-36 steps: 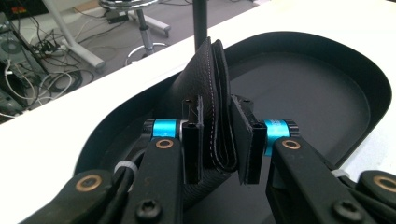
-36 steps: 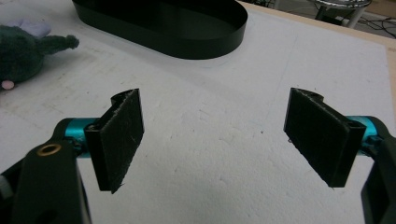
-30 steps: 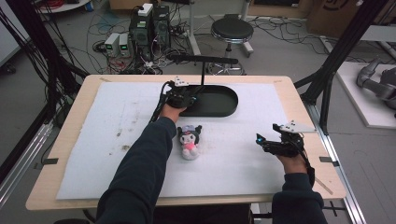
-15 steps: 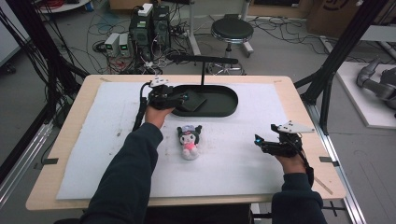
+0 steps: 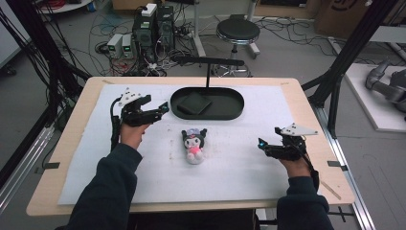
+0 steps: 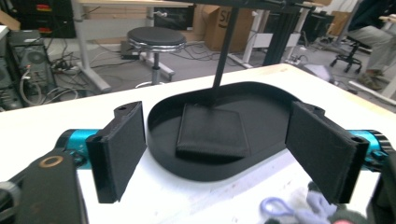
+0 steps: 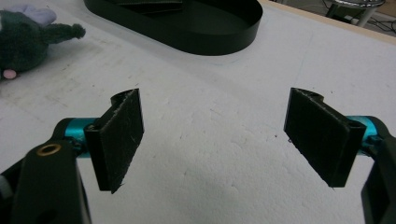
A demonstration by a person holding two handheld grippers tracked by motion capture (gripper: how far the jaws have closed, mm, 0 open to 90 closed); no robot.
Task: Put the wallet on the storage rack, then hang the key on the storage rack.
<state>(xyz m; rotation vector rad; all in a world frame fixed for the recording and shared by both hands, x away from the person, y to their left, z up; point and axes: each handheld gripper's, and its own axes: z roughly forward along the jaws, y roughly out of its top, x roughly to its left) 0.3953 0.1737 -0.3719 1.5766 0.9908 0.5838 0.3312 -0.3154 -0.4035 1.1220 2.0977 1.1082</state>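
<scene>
In the high view, the left gripper [image 5: 163, 108] hovers at the desk's [image 5: 67, 139] left, just beside the left end of the black oval tray [image 5: 230, 108]. Its fingers have just been opening and now stand wide apart with nothing between them. The left gripper view looks straight into the tray [image 6: 159, 154], where a flat black square pad [image 6: 212, 130] lies on the floor near the foot of a thin upright post [image 6: 224, 56] (the high view shows the pad toward the tray's left half). The plush toy [image 5: 194, 143] lies on the white mat [image 5: 86, 158] just in front of the tray, its long axis running front to back, head toward the tray. The right gripper [image 5: 262, 143] rests at the right, well apart from the toy, fingers spread wide over bare mat.
</scene>
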